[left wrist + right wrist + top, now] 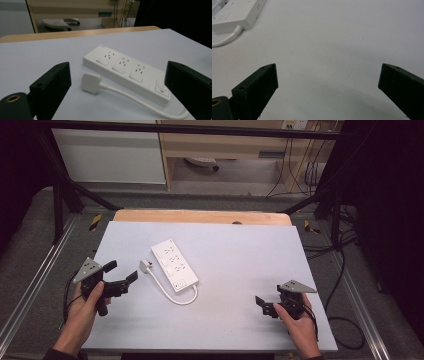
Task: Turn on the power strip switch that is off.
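A white power strip (174, 264) lies at an angle near the middle of the white table, with three socket groups and a switch at its near end (161, 88). Its white cord (172, 294) loops round to a white plug (145, 265) lying beside the strip (91, 82). My left gripper (121, 272) is held open at the table's left, its jaws facing the plug from a short way off. My right gripper (261, 304) is open near the front right, low over bare table, and the strip's end (233, 13) appears at the top left of its view.
The white board (240, 260) rests on a wooden table whose edge (200, 216) runs along the back. Black frame posts stand at both sides. Cables (345, 270) hang off the right edge. A wooden cabinet (225, 145) stands behind.
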The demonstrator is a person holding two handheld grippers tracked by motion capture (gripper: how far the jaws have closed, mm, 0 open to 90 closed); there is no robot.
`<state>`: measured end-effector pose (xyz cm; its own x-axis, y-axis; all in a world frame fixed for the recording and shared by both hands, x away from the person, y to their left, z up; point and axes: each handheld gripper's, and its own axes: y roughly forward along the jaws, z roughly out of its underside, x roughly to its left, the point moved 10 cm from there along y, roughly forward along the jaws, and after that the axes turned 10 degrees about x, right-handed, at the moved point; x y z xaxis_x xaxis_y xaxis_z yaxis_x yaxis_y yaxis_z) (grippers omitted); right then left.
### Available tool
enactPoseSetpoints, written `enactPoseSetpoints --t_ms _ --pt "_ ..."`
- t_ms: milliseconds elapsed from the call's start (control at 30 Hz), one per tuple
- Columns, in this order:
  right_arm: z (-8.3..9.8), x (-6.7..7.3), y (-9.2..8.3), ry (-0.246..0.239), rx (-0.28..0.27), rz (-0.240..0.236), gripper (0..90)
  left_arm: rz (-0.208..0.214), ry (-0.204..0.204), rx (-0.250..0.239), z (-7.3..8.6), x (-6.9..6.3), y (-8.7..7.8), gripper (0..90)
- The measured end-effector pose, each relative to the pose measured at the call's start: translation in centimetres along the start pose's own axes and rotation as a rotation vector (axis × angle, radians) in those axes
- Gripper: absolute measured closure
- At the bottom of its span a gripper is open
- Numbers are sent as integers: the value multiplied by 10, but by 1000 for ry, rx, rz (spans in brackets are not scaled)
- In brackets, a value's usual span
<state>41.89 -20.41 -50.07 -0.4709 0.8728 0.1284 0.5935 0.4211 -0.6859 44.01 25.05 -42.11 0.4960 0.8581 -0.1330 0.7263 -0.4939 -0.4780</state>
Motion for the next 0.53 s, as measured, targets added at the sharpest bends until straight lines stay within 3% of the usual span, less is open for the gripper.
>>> enactPoseSetpoints --t_ms 167,367,400,467,533 --pt "0 -1 1 0 0 6 31 -9 -24 21 17 6 -9 75" --pt "-1 -6 3 8 2 23 29 -5 -32 106 55 1 -10 90" --pt "-1 -8 4 13 4 29 29 -4 -26 118 60 -1 -10 91" --pt "0 -13 9 13 24 57 28 -18 22 146 66 -3 -8 87" --pt "5 -19 17 6 74 91 29 -41 46 155 67 -2 -6 88"
